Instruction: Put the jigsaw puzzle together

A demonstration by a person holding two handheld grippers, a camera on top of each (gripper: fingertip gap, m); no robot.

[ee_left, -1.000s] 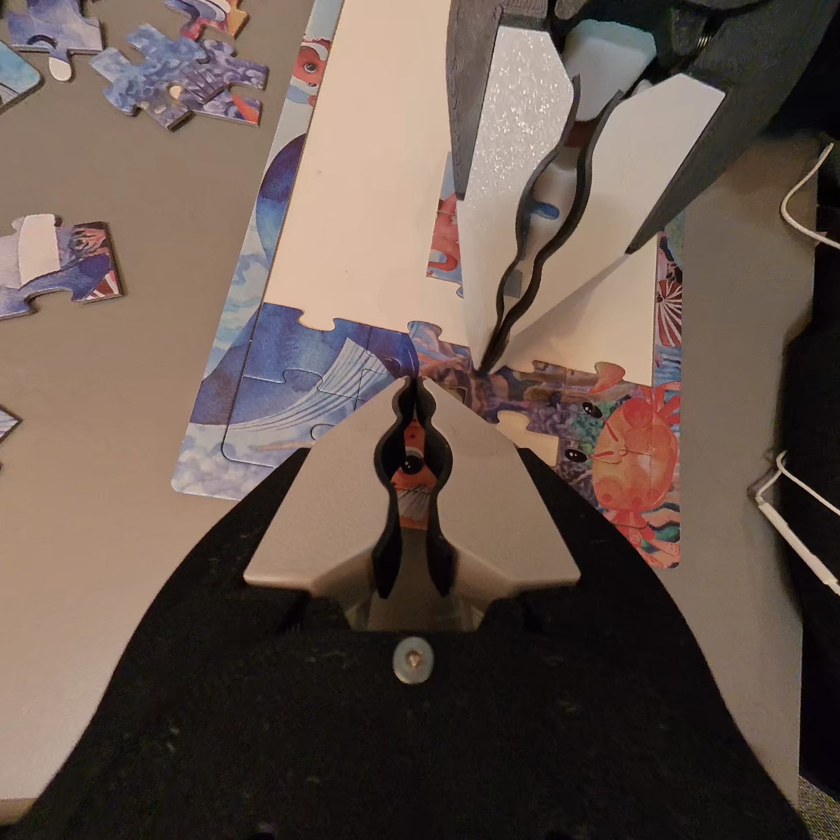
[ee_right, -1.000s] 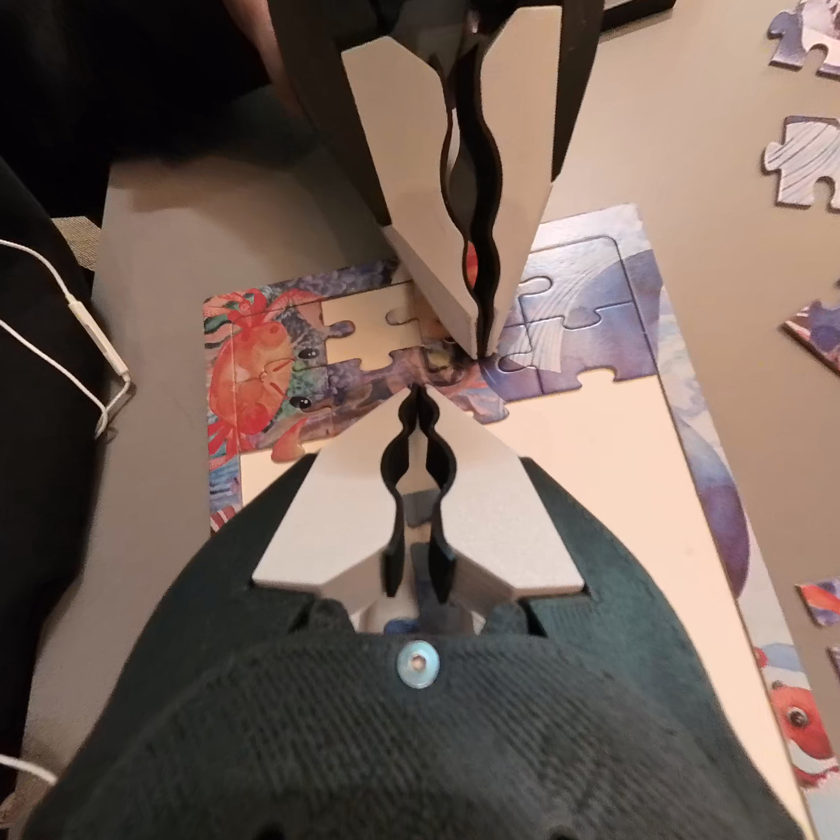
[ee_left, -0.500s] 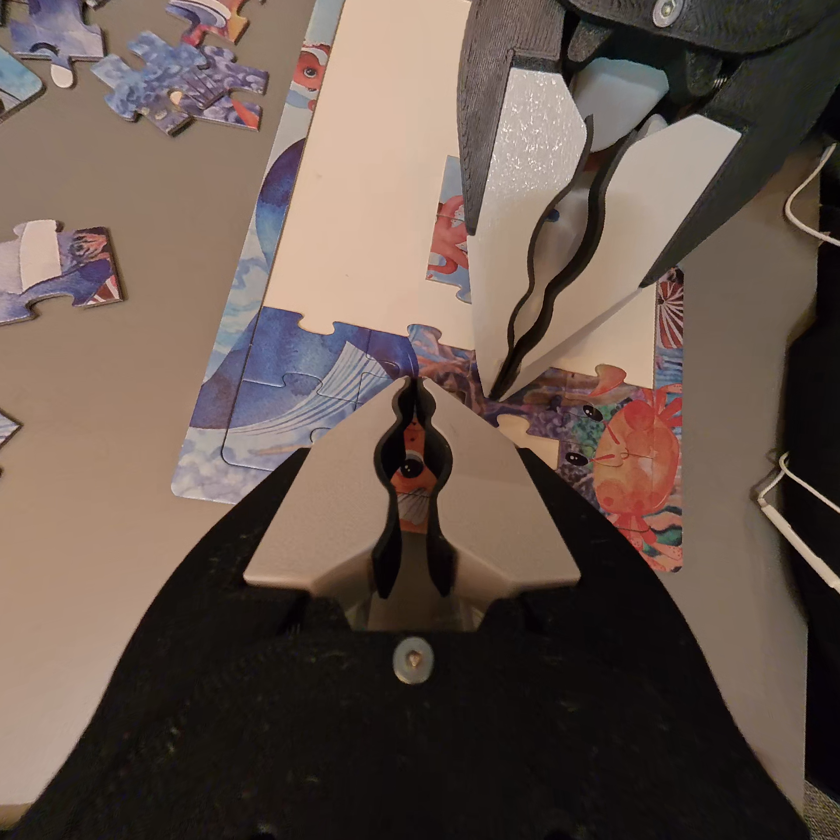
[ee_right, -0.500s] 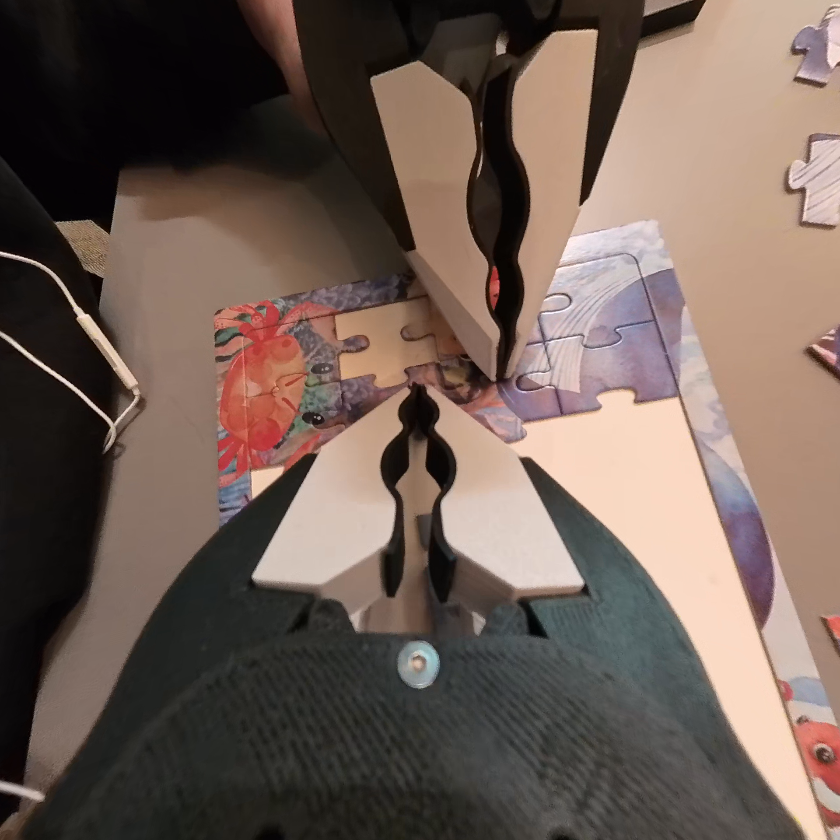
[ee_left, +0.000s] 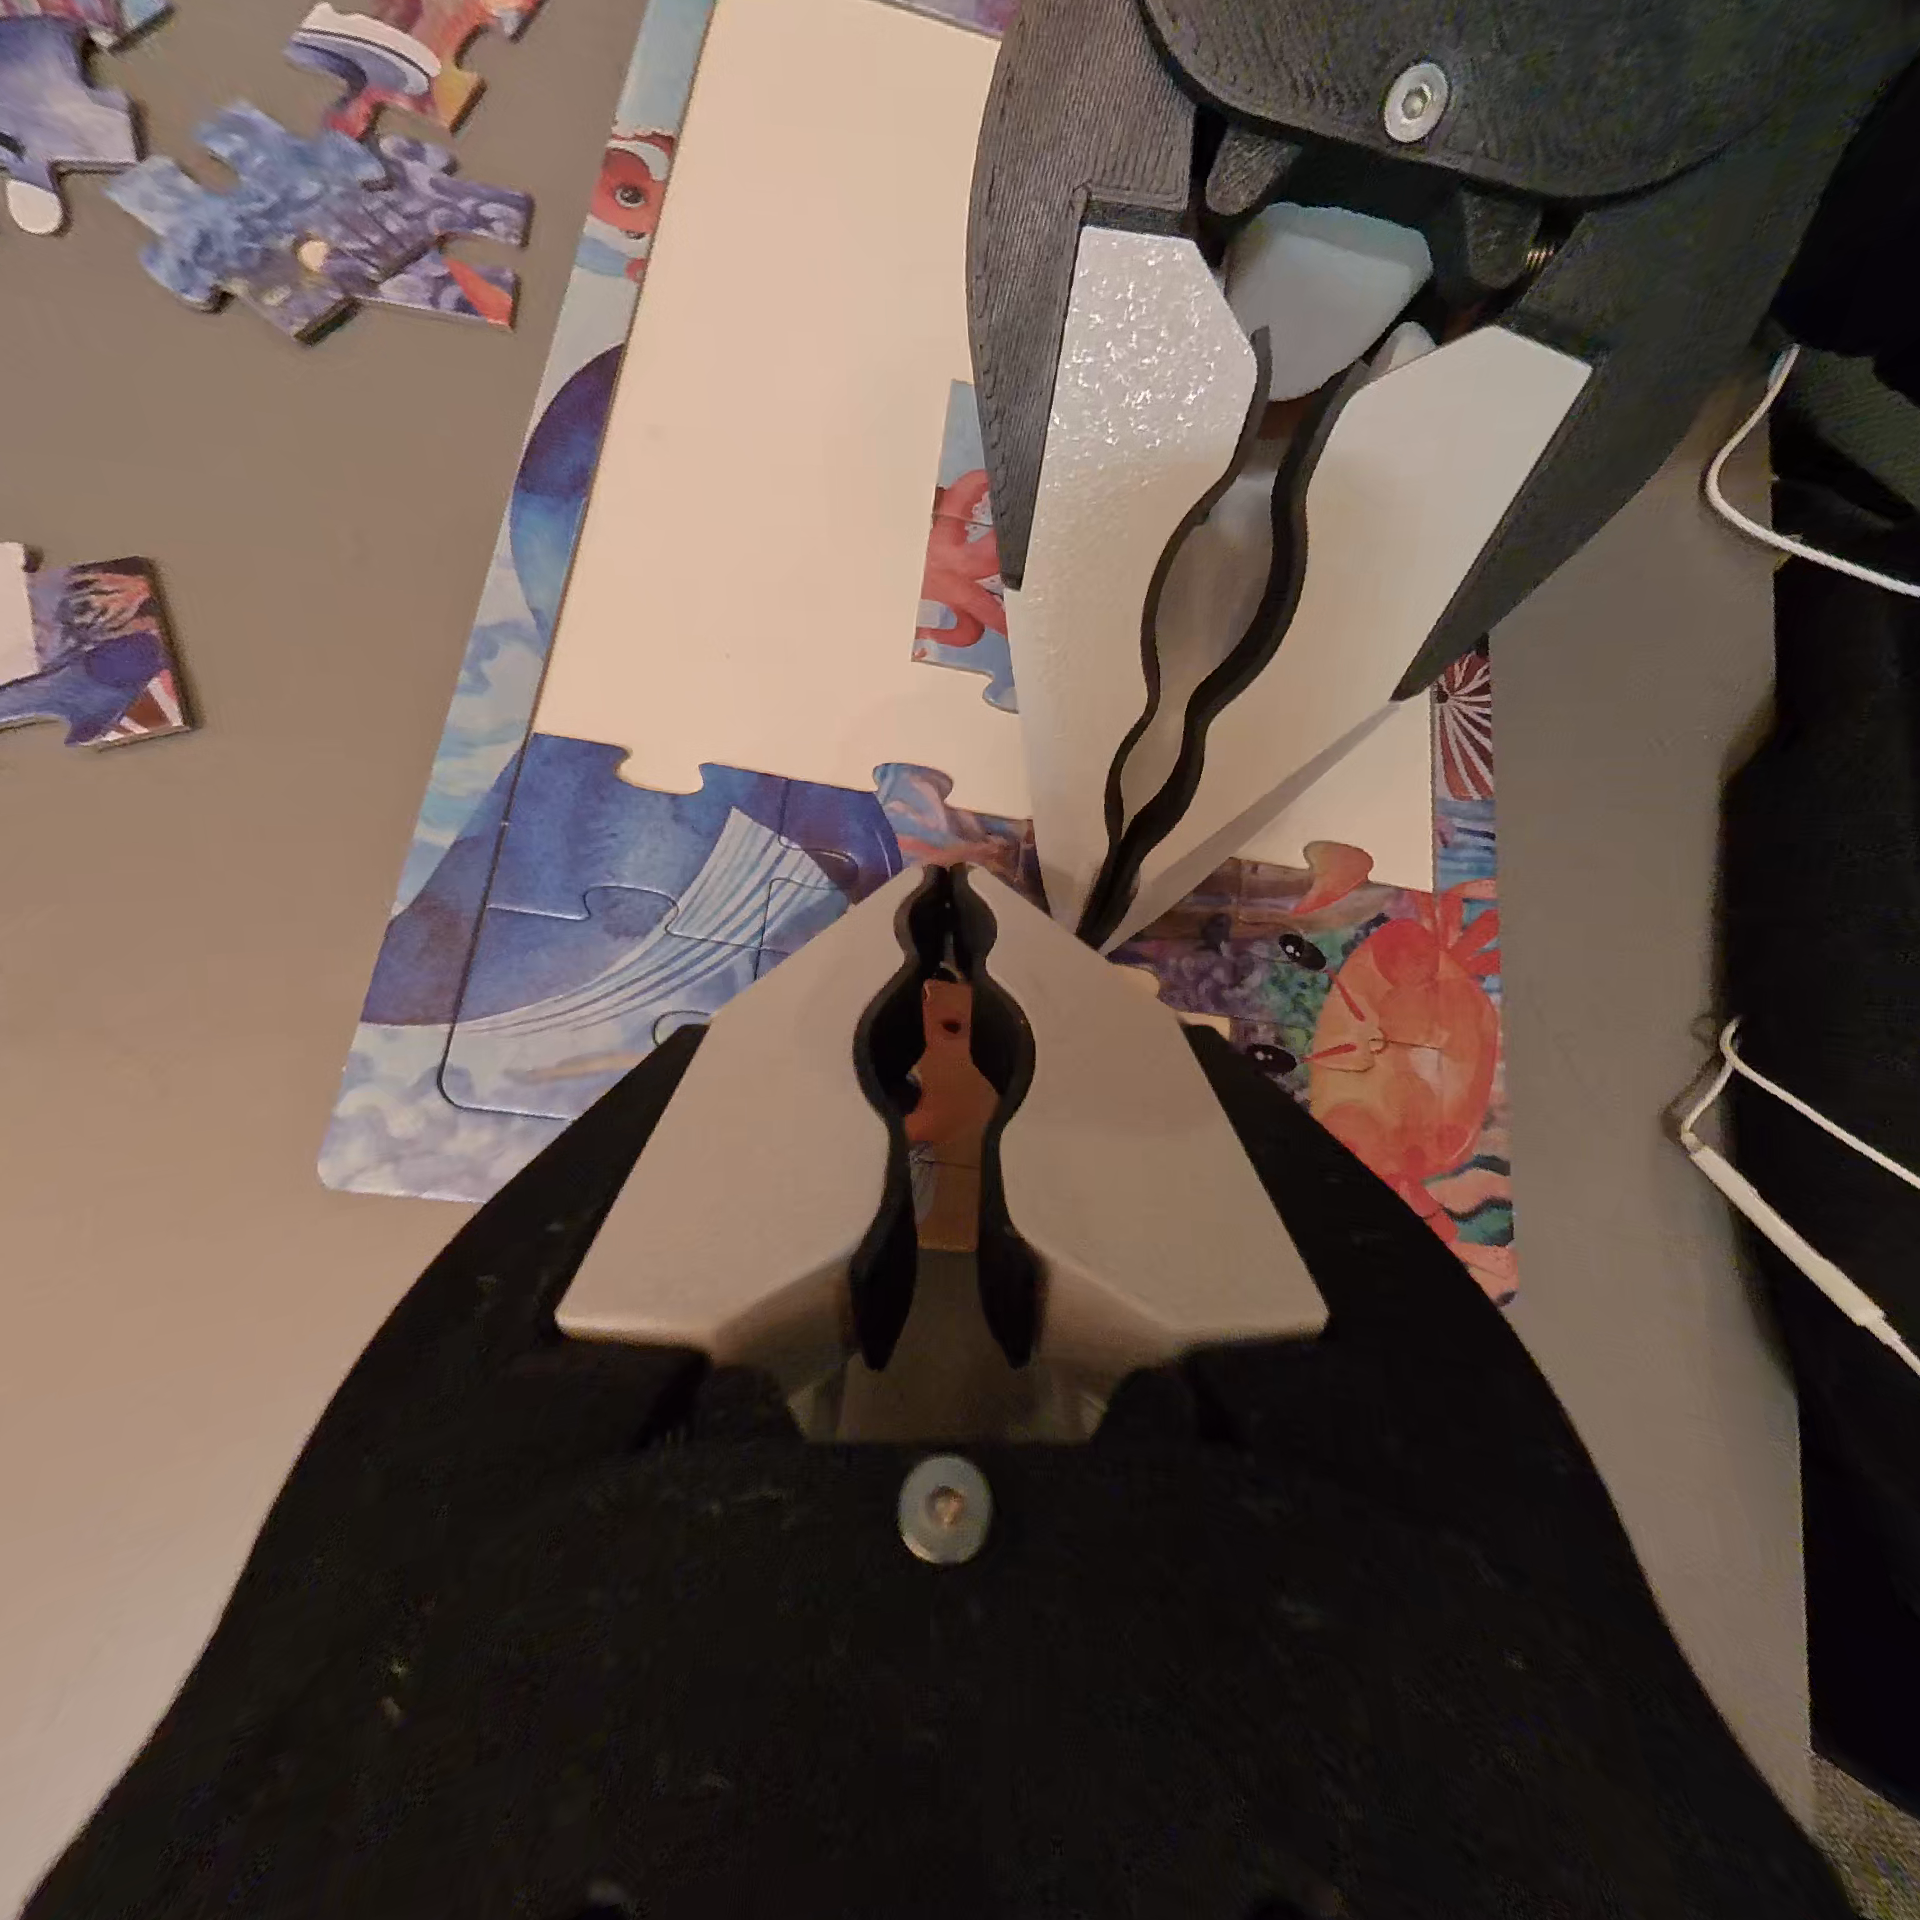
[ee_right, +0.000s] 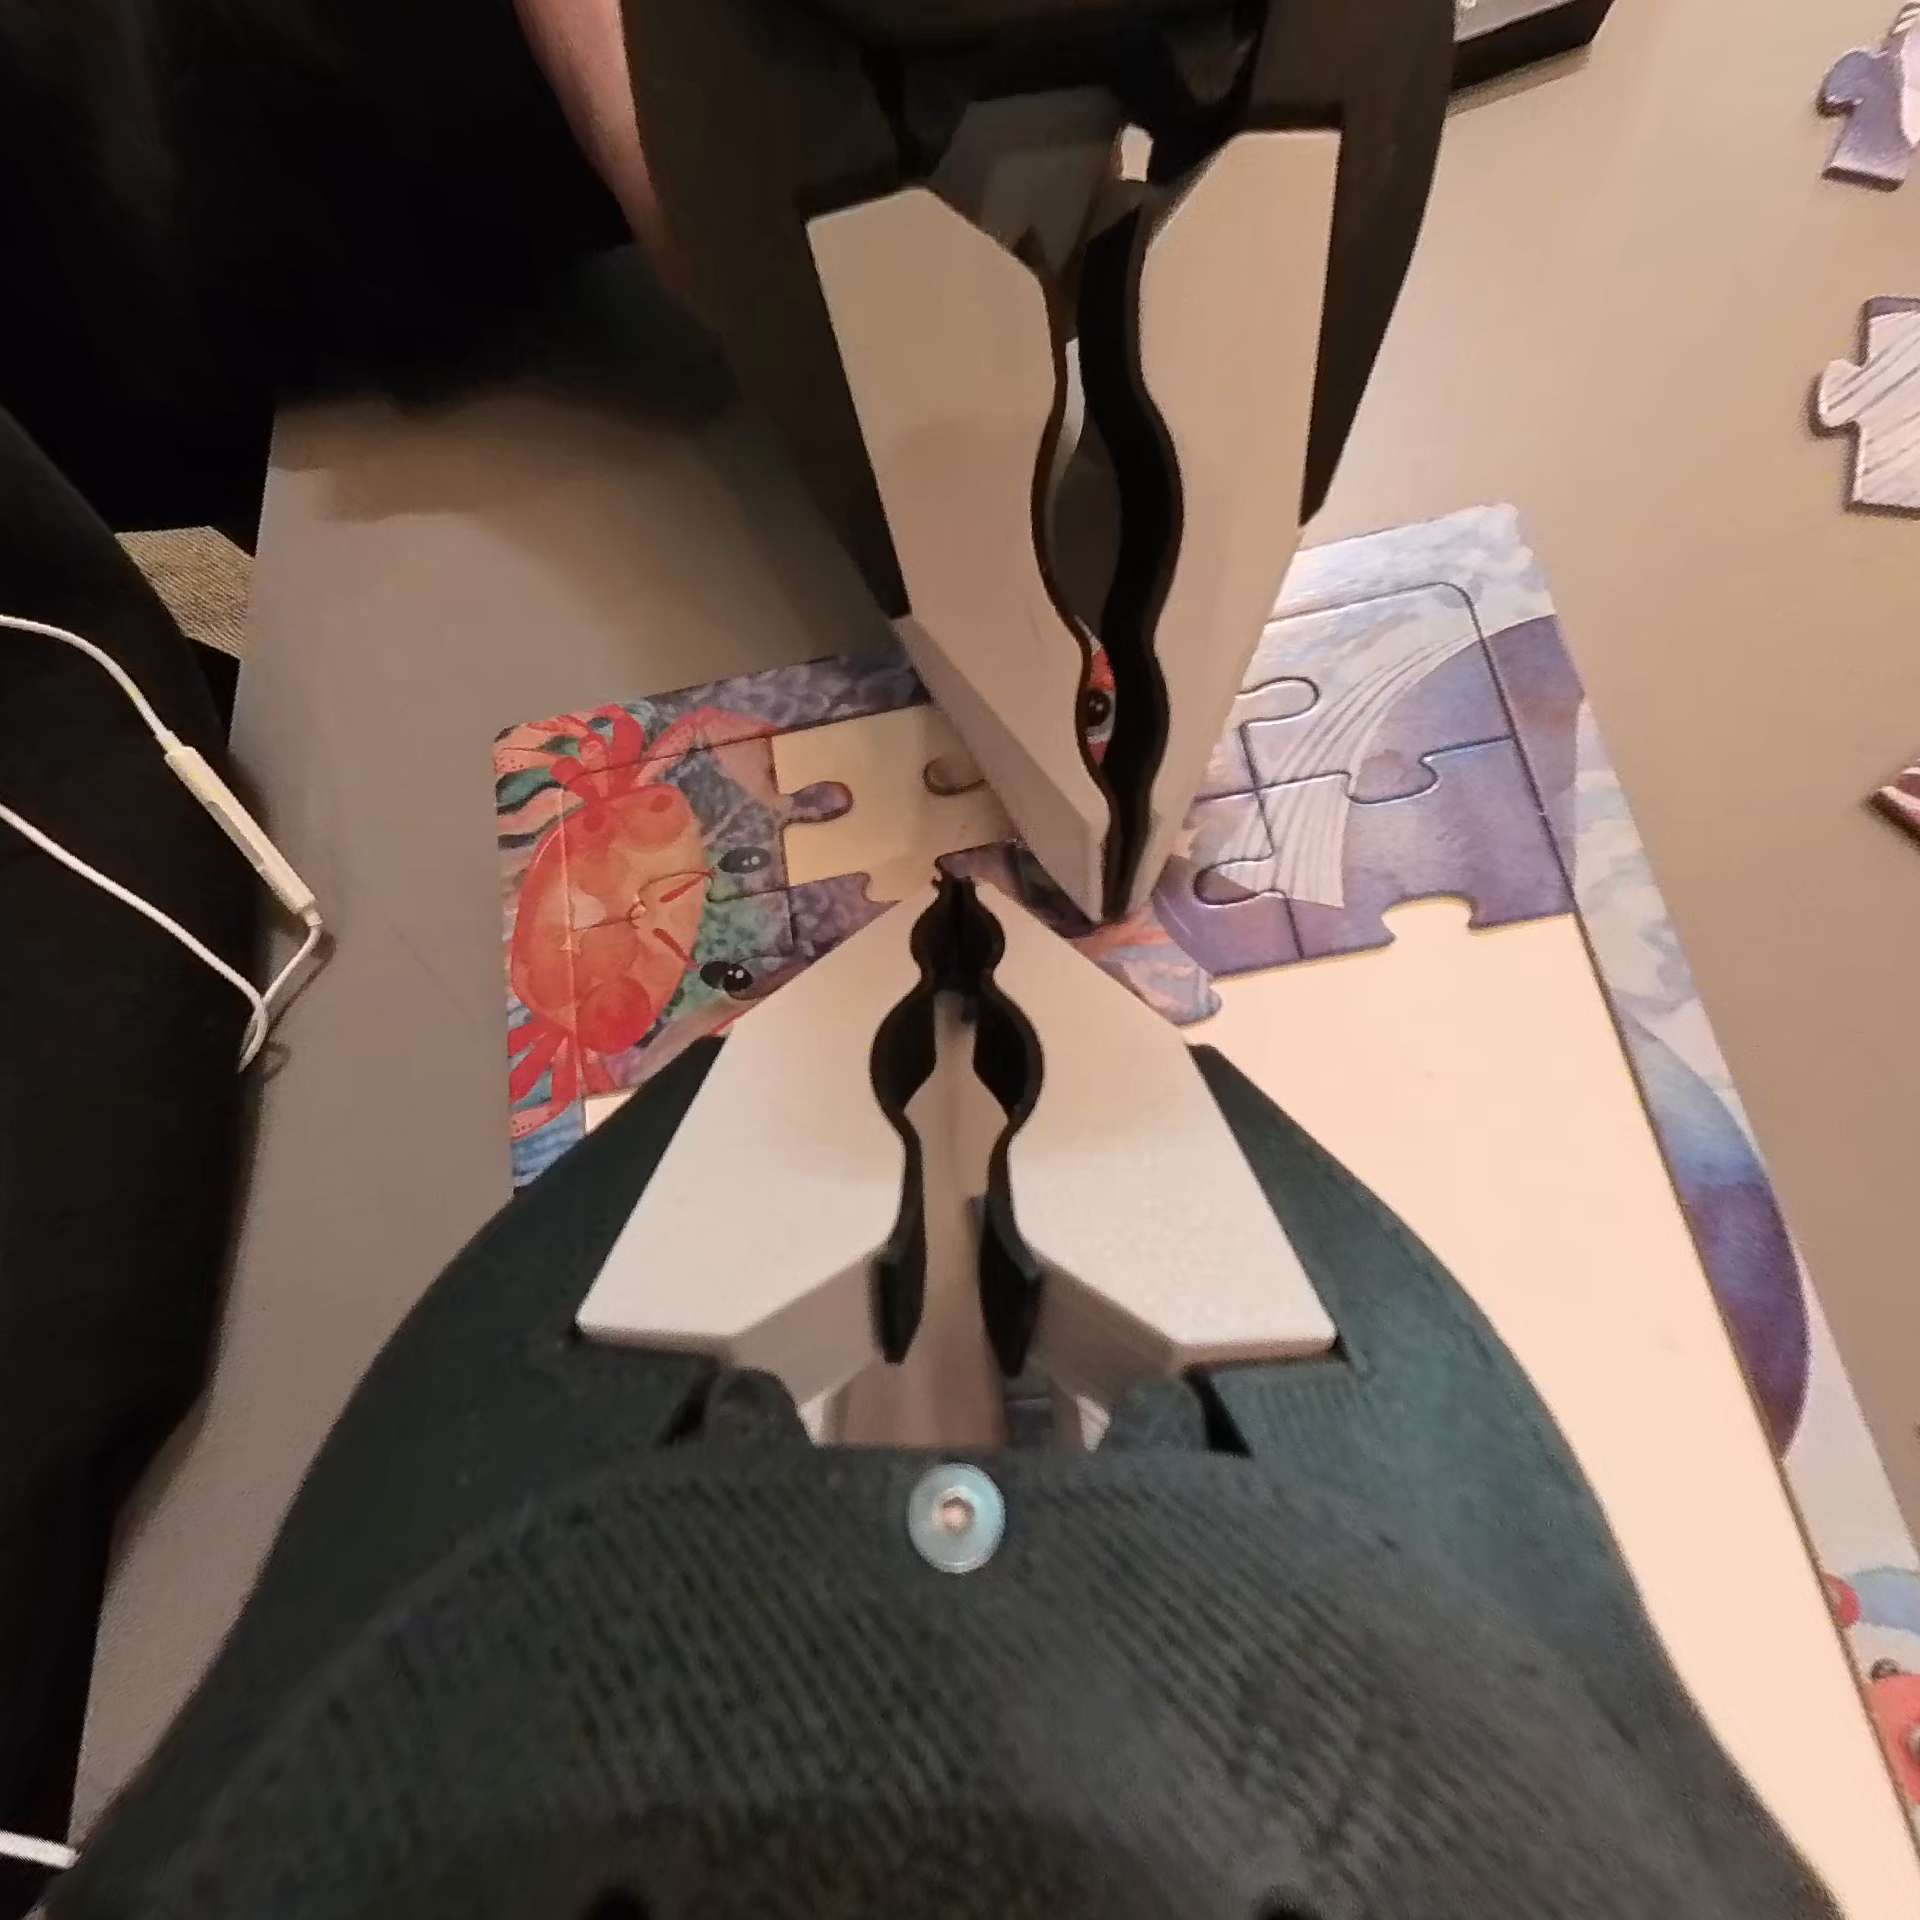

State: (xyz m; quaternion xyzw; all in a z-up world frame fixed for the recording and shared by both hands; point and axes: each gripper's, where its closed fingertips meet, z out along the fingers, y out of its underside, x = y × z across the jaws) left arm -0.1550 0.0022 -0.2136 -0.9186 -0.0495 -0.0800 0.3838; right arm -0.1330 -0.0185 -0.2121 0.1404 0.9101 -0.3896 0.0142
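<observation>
On the table, the puzzle tray (ee_left: 790, 436) has only 1 end row of pieces filled, most of it bare, loose pieces (ee_left: 312, 223) lying beside it, while the left gripper (ee_left: 948, 883) and right gripper (ee_right: 951, 896), both closed and seemingly empty, press there.

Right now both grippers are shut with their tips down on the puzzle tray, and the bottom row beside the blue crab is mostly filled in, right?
Nearly. The crab is orange-red, not blue, as the left wrist view shows. The rest holds: left gripper and right gripper are shut over the puzzle tray.
</observation>
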